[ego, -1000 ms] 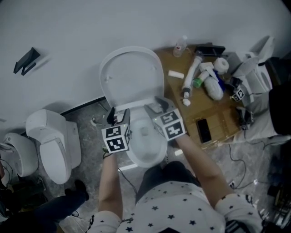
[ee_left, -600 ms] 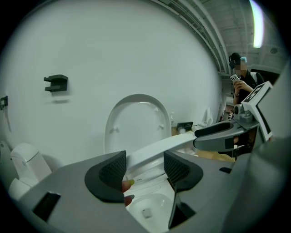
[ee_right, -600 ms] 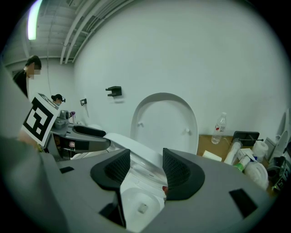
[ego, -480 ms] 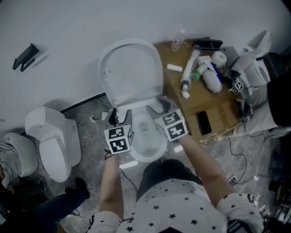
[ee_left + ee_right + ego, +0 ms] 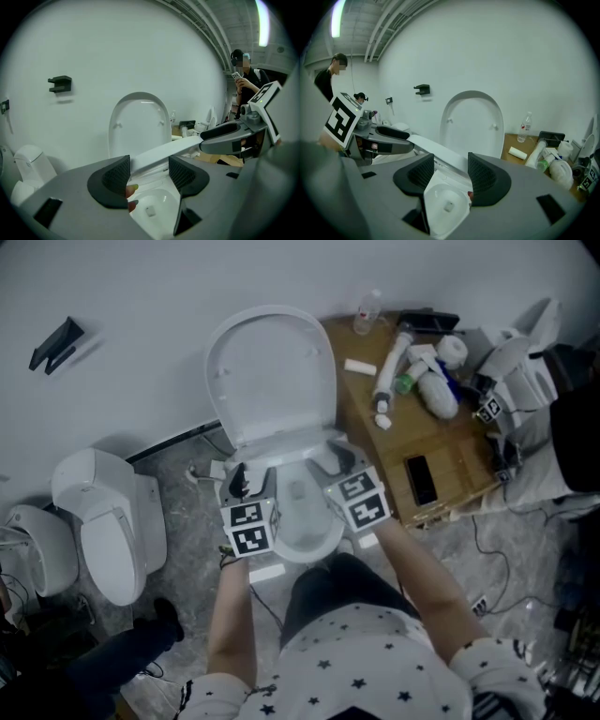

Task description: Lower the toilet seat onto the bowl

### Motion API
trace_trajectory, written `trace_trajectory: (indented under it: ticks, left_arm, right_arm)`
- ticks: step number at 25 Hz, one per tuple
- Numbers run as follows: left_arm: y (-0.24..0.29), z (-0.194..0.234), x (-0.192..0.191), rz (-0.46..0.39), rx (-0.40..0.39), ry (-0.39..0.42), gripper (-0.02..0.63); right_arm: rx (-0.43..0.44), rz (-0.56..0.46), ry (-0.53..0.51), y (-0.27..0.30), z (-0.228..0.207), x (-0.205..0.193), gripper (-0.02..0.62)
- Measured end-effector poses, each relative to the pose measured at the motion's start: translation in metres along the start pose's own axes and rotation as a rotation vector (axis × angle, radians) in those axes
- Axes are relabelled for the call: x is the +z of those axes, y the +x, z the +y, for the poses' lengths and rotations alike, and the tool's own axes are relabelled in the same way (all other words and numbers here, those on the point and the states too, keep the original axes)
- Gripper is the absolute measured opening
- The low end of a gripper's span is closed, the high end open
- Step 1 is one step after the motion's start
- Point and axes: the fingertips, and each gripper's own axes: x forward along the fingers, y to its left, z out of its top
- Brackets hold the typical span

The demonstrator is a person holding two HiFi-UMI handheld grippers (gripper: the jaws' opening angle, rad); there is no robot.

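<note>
A white toilet stands against the wall with its lid (image 5: 272,371) upright. The seat (image 5: 281,448) hangs partly lowered over the bowl (image 5: 305,517). My left gripper (image 5: 246,479) is at the seat's left front and my right gripper (image 5: 333,460) at its right front. In the left gripper view the seat (image 5: 164,152) runs as a white band across the spread jaws of the left gripper (image 5: 149,174) to the right gripper (image 5: 225,138). In the right gripper view the seat (image 5: 436,152) crosses the right gripper (image 5: 451,174), jaws apart. Neither gripper clamps it.
A second white toilet (image 5: 108,521) stands on the floor at the left. A wooden table (image 5: 412,442) at the right carries a bottle, rolls, tubes and a phone (image 5: 419,481). A black bracket (image 5: 56,343) is on the wall. A person (image 5: 246,79) stands beyond the table. Cables lie on the floor.
Both grippers have come a little toward the person and downward, and the seat's front edge has dropped with them, away from the upright lid.
</note>
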Motion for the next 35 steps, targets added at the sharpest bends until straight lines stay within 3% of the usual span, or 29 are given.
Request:
trace_trajectory:
  ticks: [18, 25, 35]
  left_arm:
    - [-0.028, -0.018, -0.06, 0.033, 0.012, 0.008, 0.258]
    - [-0.035, -0.023, -0.078, 0.036, 0.012, 0.028, 0.258]
    - [-0.042, -0.028, -0.103, 0.038, 0.02, 0.052, 0.258]
  right_arm:
    - [0.066, 0.015, -0.012, -0.028, 0.03, -0.054, 0.216]
    - [0.091, -0.009, 0.083, -0.033, 0.032, -0.07, 0.216]
    - [0.092, -0.005, 0.05, -0.041, 0.047, -0.091, 0.216]
